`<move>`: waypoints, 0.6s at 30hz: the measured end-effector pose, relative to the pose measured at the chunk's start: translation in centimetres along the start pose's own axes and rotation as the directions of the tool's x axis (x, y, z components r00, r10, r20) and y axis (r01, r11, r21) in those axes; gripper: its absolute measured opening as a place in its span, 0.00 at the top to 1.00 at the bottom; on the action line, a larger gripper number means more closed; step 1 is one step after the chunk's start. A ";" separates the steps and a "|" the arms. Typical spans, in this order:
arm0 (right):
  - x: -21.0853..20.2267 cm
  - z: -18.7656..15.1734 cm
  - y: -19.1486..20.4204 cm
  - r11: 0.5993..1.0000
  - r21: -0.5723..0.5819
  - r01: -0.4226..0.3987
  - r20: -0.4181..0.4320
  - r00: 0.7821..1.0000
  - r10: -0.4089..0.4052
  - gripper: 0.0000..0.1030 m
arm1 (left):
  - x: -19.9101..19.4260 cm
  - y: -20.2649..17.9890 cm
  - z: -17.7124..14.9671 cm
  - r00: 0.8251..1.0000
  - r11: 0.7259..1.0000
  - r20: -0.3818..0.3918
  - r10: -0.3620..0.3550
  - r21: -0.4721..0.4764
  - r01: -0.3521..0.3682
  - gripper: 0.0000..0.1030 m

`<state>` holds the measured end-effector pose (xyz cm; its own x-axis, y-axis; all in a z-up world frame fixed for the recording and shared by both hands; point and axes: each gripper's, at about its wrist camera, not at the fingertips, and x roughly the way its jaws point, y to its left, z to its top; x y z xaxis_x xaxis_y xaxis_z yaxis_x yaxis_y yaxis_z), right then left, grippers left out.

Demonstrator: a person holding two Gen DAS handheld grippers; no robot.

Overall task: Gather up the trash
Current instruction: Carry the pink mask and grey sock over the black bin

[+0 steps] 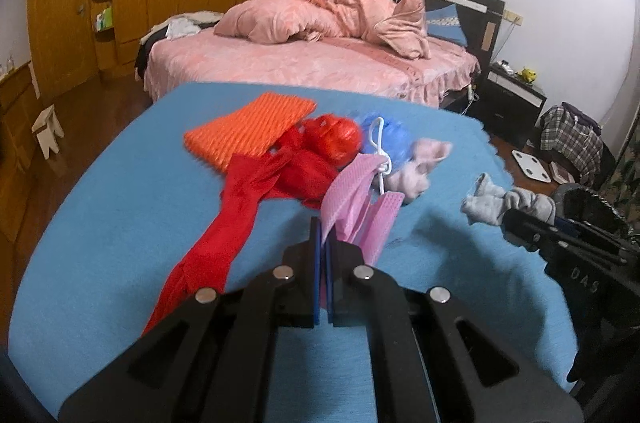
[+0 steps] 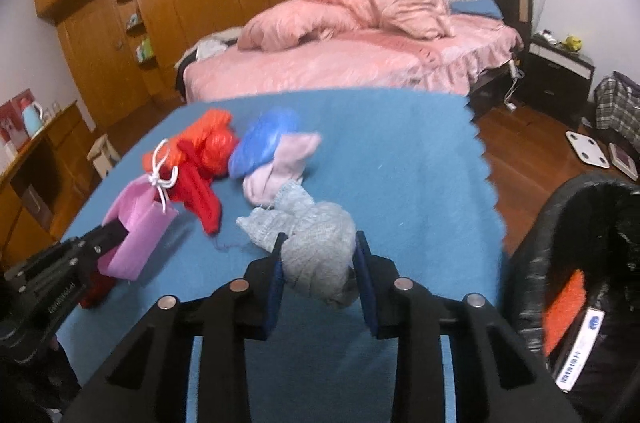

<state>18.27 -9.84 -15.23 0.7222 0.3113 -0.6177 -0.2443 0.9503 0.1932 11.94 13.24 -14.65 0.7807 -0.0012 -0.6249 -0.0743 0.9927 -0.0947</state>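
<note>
Left tongs [image 1: 323, 243] pinch pink mesh drawstring pouch [image 1: 360, 199] | right tongs [image 2: 320, 263] straddle crumpled grey knit sock [image 2: 316, 247] beside black-lined bin [image 2: 592, 263], contact unclear | soft, light; grip mid-bunch

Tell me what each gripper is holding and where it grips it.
The left gripper pinches the pink mesh bag at its near edge. The right gripper clasps the bunched grey sock around its middle.

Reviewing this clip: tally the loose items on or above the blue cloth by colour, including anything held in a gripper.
Orange: 1, foam net
Red: 2, plastic bag and long red cloth
Blue: 1, bag
Pink: 2, mesh pouch in the left gripper, and pale sock
Grey: 1, sock between the right gripper fingers
Total: 7
</note>
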 end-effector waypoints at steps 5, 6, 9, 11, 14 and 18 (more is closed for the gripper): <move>-3.0 1.0 -1.5 1.000 0.026 0.004 0.065 0.998 -0.006 0.69 | -1.4 -1.8 1.0 0.999 0.999 0.031 -0.040 0.011 0.039 0.99; -3.6 1.2 -1.8 1.000 0.028 0.006 0.075 0.997 -0.008 0.69 | -1.7 -2.3 1.1 0.998 0.999 0.037 -0.049 0.015 0.049 0.99; -5.4 1.3 -2.9 0.999 0.044 0.015 0.103 0.994 -0.020 0.69 | -2.5 -3.8 1.4 0.995 0.996 0.052 -0.082 0.036 0.080 0.99; -6.6 1.2 -3.8 0.998 0.055 0.026 0.118 0.993 -0.032 0.69 | -3.0 -5.0 1.5 0.992 0.993 0.058 -0.108 0.051 0.105 0.99; -7.9 1.1 -5.2 0.996 0.072 0.046 0.133 0.990 -0.055 0.69 | -3.6 -6.9 1.5 0.987 0.987 0.062 -0.145 0.075 0.140 0.99; -10.0 0.7 -7.2 0.992 0.097 0.083 0.156 0.983 -0.098 0.69 | -4.0 -9.4 1.5 0.980 0.977 0.059 -0.192 0.105 0.185 0.99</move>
<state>13.32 -19.79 -9.91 0.8346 0.2148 -0.5072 -0.1192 0.9695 0.2143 10.40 4.07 -10.10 0.8159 -0.1850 -0.5478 0.1373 0.9823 -0.1271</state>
